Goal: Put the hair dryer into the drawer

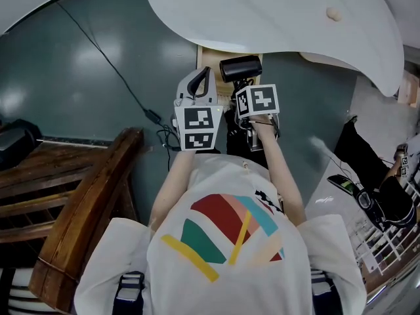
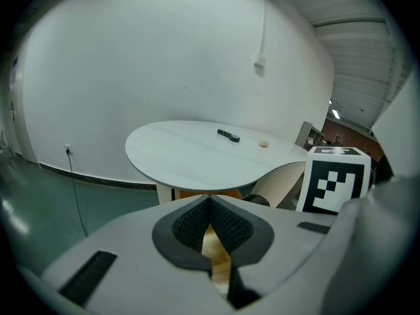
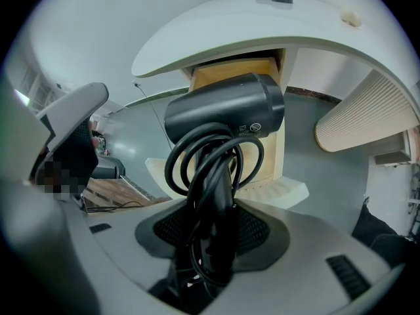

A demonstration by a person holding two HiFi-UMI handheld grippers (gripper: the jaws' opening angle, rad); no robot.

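Got the black plastic hair dryer (image 3: 223, 113) clamped by its handle in the right gripper (image 3: 213, 235), jaws wide around the handle plus the looped black cord (image 3: 197, 169). Aimed steeply down, barrel lying crosswise. Holding it in the air over the open light-wood drawer (image 3: 236, 72) with the white front, not yet lying inside. Seeing that drawer pulled out from under the near edge of the round white table (image 1: 275, 18).

Have the left gripper (image 2: 210, 205) pinched closed on nothing, pads meeting at the tips, wood visible through the slit below. Parked just beside the dryer, on its left in the head view, also over the drawer.

Spotting a small dark bar-shaped object (image 2: 228, 135) and a small beige lump (image 2: 264, 144) on the tabletop, near each other, well apart from the drawer edge. Noting a thin black cable (image 1: 98, 51) across the teal floor (image 1: 65, 90) and brown wooden furniture (image 1: 85, 202) at the left.
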